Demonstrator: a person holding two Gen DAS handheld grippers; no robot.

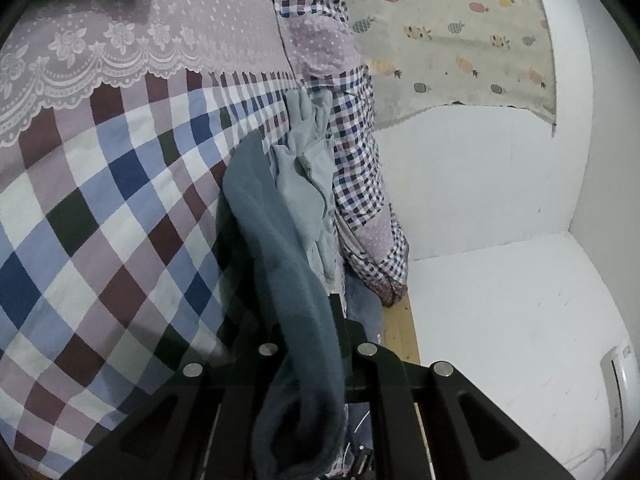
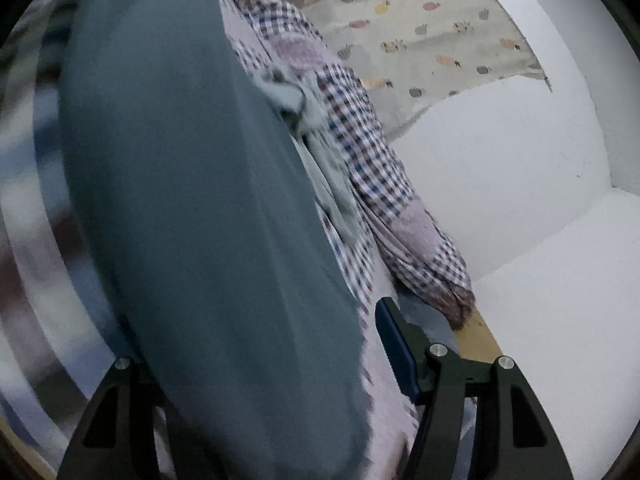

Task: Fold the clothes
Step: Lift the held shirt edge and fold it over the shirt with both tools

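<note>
My left gripper [image 1: 308,344] is clenched on a bunched edge of the dark teal garment [image 1: 276,240], which runs up from btwn my fingers and hangs over the bed's checked quilt [image 1: 100,200]. My right gripper [image 2: 276,364] also has the teal cloth passing btwn its fingers, but the near finger is hidden behind the fabric, so I can't tell if it's truly pinched or just draped. That view is smeared w/ blur.

Landmark = the garment. To do this step well, I think: spread both grips apart along the one edge till the cloth hangs flat, no twist, then lay it down on the open checks to its left, not on the pile.

Just beyond the garment, touching its far end, lies a pale grey-green piece [image 1: 308,160], crumpled. Right of that, a rolled small-check blanket [image 1: 360,152] along the bed edge; keep clear so nothing snags. Far behind, a pineapple-print cloth [image 1: 460,40] hangs on the white wall [image 1: 480,180].
</note>
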